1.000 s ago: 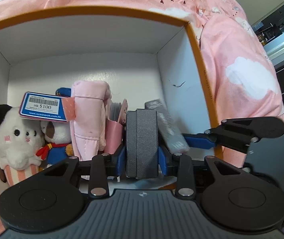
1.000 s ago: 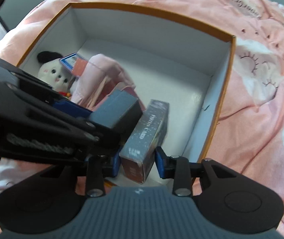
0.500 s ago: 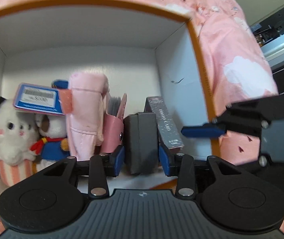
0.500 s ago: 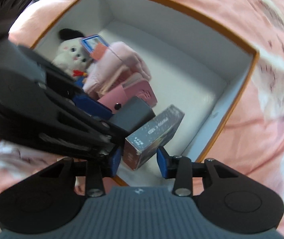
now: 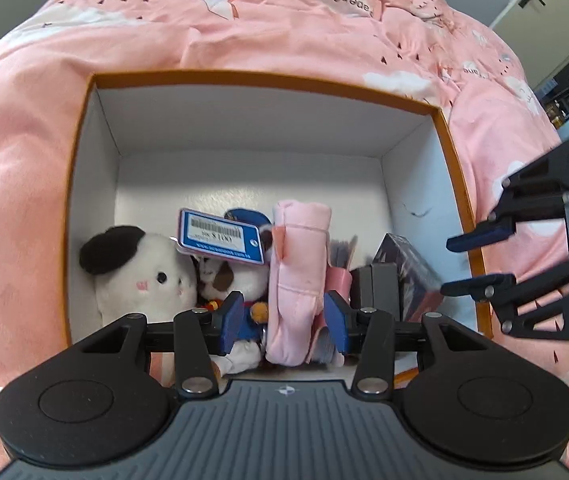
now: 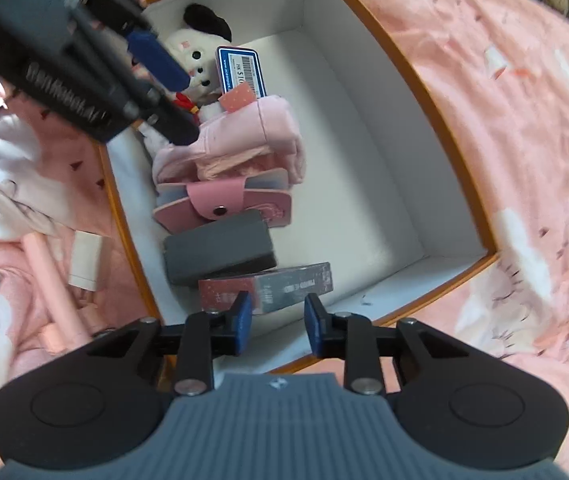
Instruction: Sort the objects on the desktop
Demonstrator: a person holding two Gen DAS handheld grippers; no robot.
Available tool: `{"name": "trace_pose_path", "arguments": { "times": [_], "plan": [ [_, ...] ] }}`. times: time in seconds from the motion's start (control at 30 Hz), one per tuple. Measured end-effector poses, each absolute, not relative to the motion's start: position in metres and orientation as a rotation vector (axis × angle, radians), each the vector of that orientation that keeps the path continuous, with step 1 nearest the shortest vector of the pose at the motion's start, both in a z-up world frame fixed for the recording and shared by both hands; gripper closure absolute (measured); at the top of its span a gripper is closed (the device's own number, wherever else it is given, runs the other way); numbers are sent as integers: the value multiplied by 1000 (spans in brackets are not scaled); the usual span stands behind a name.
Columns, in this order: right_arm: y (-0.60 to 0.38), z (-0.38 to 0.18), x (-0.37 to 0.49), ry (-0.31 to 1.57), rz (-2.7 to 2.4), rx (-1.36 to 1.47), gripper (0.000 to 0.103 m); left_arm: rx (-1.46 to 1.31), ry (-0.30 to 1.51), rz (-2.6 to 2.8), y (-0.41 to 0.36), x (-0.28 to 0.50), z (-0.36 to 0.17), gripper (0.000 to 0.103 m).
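Only the right wrist view shows the white tag (image 6: 85, 261) outside the box (image 6: 444, 140); left jaws opening, right closing, both empty.

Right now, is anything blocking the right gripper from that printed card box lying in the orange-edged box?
Nothing visible does. The right gripper hangs just above the card box, its jaws closing with nothing gripped between them. The dark grey case lies beside the card box, not over it, and the left gripper is off over the plush toys.

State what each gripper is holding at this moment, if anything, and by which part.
Nothing is held. The left gripper, jaws opening, and the right gripper, jaws closing, are both empty above the box; the card box lies free inside.
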State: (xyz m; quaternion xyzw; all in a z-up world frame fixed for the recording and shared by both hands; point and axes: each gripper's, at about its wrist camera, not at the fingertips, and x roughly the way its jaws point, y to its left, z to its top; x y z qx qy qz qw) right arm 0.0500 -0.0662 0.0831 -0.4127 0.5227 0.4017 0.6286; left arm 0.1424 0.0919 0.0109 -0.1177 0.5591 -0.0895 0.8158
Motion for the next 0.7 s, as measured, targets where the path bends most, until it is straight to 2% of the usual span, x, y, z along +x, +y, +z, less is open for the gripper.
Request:
{"name": "trace_pose_path", "arguments": {
  "times": [0.23,0.4,0.57,0.7],
  "plan": [
    [-70,70,41,1283,964,-932,73,-266,1194,-204,93,143,6,52],
    [-64,65,37,1248,950,-1055,75,-288,1203,-199,94,145,4,52],
    [-57,92,61,1241,947,-847,77,-292,1207,-206,93,144,2,52],
    [-51,75,52,1298,960,-894,79,-288,1210,-211,92,142,1,52]
  ]
}}
